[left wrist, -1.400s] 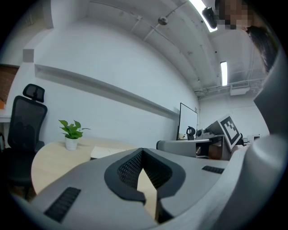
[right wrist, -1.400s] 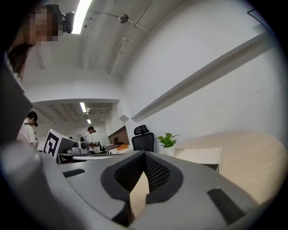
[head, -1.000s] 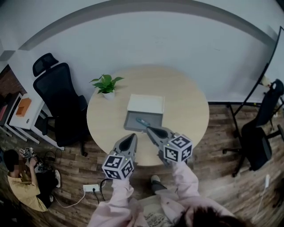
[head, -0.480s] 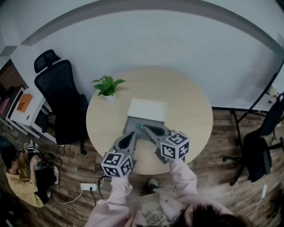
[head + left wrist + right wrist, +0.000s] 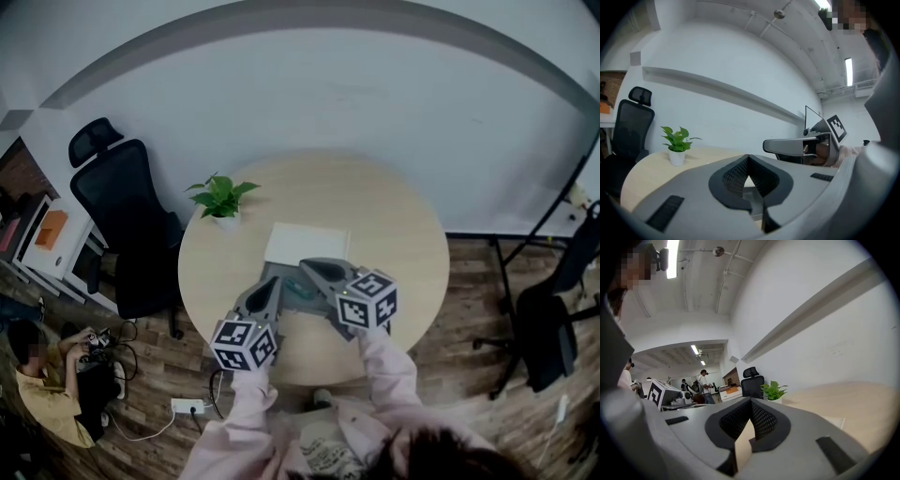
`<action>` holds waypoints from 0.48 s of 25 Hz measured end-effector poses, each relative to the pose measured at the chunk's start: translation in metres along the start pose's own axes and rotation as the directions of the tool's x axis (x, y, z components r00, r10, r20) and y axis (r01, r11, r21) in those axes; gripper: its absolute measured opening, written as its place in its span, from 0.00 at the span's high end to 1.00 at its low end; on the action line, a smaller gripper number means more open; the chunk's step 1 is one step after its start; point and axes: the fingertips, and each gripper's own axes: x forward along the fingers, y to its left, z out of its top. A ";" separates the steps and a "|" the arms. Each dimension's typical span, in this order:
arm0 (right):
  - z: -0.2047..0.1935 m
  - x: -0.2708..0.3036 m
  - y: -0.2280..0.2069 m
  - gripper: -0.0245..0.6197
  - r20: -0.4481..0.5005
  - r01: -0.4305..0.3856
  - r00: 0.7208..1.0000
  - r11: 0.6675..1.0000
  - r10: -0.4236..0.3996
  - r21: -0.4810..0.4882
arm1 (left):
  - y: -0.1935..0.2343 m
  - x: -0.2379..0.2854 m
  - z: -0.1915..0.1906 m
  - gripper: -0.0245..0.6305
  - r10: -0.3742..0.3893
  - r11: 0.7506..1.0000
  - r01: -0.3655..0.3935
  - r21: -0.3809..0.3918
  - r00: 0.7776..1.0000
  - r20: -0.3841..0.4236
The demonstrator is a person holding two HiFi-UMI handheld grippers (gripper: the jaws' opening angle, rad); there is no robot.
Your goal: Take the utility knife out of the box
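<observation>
Both shut, empty hand-held grippers, left (image 5: 273,281) and right (image 5: 311,267), have closed in over the box (image 5: 306,244); the knife (image 5: 294,281) lies between their tips, nearer my right.

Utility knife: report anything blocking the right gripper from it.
Nothing visible blocks it. The box lies open, lid folded back, and the right gripper hangs close by the utility knife, a teal sliver inside.

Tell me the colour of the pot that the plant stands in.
White. The pot shows best in the left gripper view.
</observation>
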 end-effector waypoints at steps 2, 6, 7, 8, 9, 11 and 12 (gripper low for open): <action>-0.002 0.003 -0.005 0.97 -0.009 -0.002 1.000 1.000 0.002 0.002 | 0.002 0.005 0.000 0.96 0.002 1.000 -0.002 -0.003 1.000 0.000; -0.006 0.009 -0.012 0.97 -0.025 -0.005 1.000 1.000 0.006 0.012 | 0.005 0.011 -0.005 0.96 0.005 1.000 -0.005 -0.013 1.000 -0.008; -0.007 0.011 -0.012 0.97 -0.029 -0.009 1.000 1.000 0.009 0.014 | 0.007 0.012 -0.006 0.96 0.008 1.000 -0.009 -0.016 1.000 -0.009; -0.009 0.013 -0.013 0.97 -0.034 -0.013 0.999 1.000 0.013 0.013 | 0.009 0.013 -0.007 0.96 0.013 1.000 -0.013 -0.020 1.000 -0.009; -0.011 0.016 -0.014 0.97 -0.041 -0.015 0.999 1.000 0.016 0.013 | 0.012 0.013 -0.008 0.96 0.017 1.000 -0.017 -0.024 1.000 -0.009; -0.014 0.019 -0.017 0.97 -0.052 -0.016 0.998 1.000 0.017 0.018 | 0.016 0.015 -0.010 0.96 0.022 0.999 -0.022 -0.030 1.000 -0.013; -0.016 0.021 -0.019 0.97 -0.057 -0.016 0.998 1.000 0.017 0.022 | 0.017 0.016 -0.012 0.96 0.022 0.999 -0.023 -0.032 1.000 -0.016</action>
